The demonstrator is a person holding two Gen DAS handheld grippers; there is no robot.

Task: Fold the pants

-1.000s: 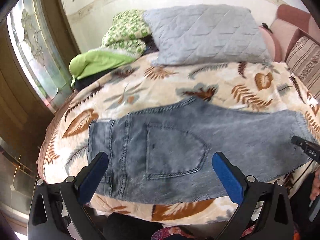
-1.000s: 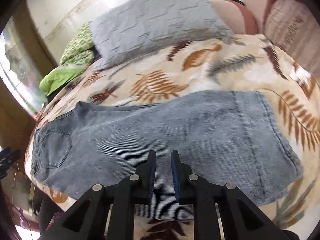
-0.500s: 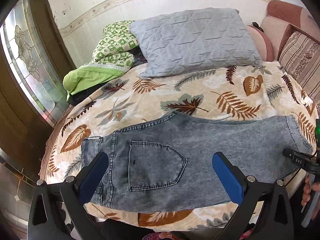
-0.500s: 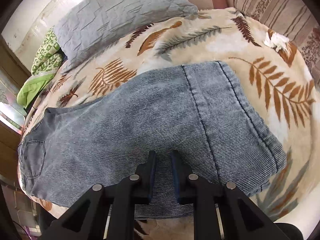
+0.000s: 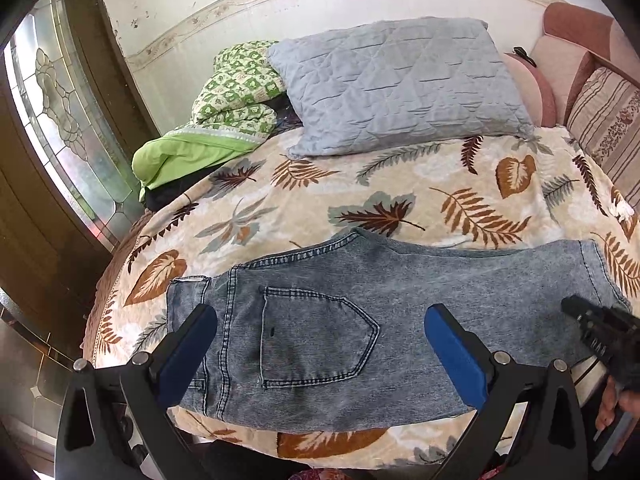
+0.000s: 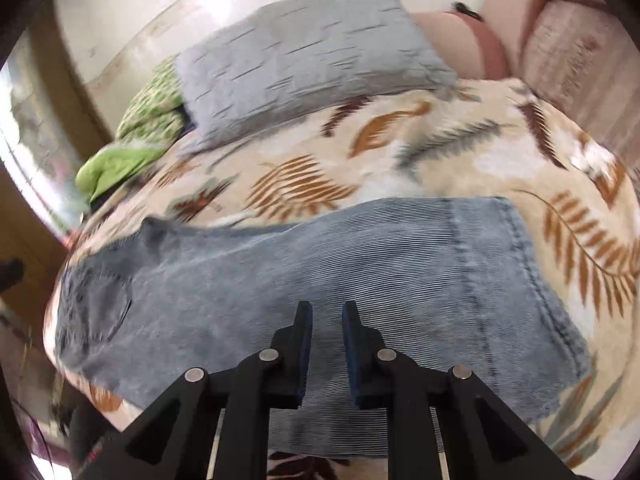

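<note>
At the left, the left gripper is held wide apart and empty above the waist of the faded blue denim pants, which are laid flat across the leaf-patterned beige blanket. To the right, the right gripper is seen nearly closed, nothing gripped, over the leg.

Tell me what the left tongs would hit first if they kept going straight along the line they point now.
Most likely the jeans, around the back pocket that sits between the wide-open left tongs. Nothing shows in the way, though depth is hard to judge through the fisheye.
</note>
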